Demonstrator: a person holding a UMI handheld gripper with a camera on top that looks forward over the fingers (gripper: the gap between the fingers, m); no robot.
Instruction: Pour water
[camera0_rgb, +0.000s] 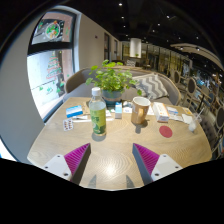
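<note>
Gripper (110, 160) open, empty, hanging over table's (120, 150) near edge. Bottle (98, 112) upright mid-table, left of cup (140, 110), well beyond fingers. Likely light, smooth, slippery plastic; best gripped mid-body, below cap.

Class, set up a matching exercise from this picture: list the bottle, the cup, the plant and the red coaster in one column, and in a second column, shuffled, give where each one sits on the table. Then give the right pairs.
Things:
1. bottle
2. cup
3. plant
4. red coaster

Places:
A. far side of the table, behind the bottle and cup
B. beside the cup, on its right
C. ahead of the open tool, left of the cup
D. between the bottle and the red coaster

Pairs: 1-C, 2-D, 3-A, 4-B
</note>
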